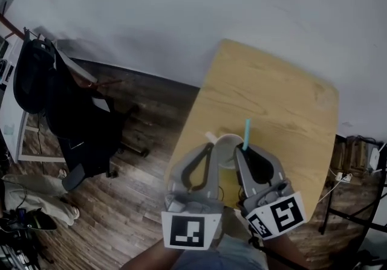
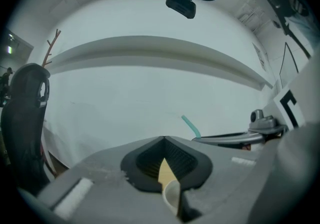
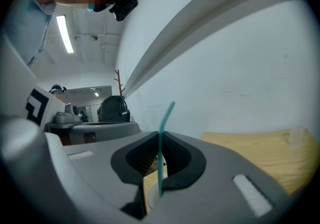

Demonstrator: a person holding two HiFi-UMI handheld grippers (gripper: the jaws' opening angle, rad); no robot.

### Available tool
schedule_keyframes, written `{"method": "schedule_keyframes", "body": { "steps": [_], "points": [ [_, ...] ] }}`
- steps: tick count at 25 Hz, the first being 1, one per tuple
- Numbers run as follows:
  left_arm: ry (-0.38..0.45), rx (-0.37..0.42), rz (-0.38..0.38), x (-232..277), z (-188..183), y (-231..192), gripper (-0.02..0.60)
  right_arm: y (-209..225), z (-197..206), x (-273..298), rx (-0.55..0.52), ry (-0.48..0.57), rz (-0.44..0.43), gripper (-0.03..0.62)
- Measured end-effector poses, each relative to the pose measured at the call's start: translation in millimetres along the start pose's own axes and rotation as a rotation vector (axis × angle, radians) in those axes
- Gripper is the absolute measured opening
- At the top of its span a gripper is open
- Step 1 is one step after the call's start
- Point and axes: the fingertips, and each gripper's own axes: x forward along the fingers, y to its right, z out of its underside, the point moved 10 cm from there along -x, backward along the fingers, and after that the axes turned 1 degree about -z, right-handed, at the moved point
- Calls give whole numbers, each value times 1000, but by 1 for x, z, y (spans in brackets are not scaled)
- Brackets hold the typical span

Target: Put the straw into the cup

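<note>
A white cup [image 1: 225, 149] stands on the wooden table [image 1: 272, 93] near its front edge, between my two grippers. The teal straw [image 1: 246, 134] stands almost upright at the cup's right rim, with my right gripper [image 1: 245, 151] shut on it. In the right gripper view the straw [image 3: 161, 148] runs down between the pads to the cup rim [image 3: 150, 199]; its lower end is hidden. My left gripper [image 1: 207, 145] lies against the cup's left side with its tips together. In the left gripper view only a piece of cup rim [image 2: 170, 196] shows under the left gripper [image 2: 164, 139].
The table's left edge [image 1: 188, 119] drops to a dark wood floor. A black office chair [image 1: 66, 112] stands on the floor to the left. The white wall [image 1: 181, 9] runs behind the table. Cables and a stand [image 1: 357, 160] sit at the right.
</note>
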Motion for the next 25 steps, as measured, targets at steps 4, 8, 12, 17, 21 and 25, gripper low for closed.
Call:
{"method": "schedule_keyframes", "body": {
  "steps": [4, 8, 12, 17, 21, 25],
  "points": [
    [-26, -15, -1, 7, 11, -9, 18, 0, 14, 7, 9, -28, 7, 31],
    [-40, -21, 3, 11, 20, -16, 18, 2, 27, 10, 11, -47, 29, 31],
    [-58, -25, 10, 13, 29, -18, 18, 5, 37, 13, 8, -61, 49, 32],
    [-77, -22, 12, 16, 34, -22, 18, 9, 39, 16, 0, -60, 74, 34],
    [-68, -12, 12, 19, 32, -23, 18, 12, 39, 16, 9, -64, 95, 59],
    [-57, -5, 16, 22, 28, -22, 18, 14, 37, 16, 16, -77, 101, 91]
  ]
}}
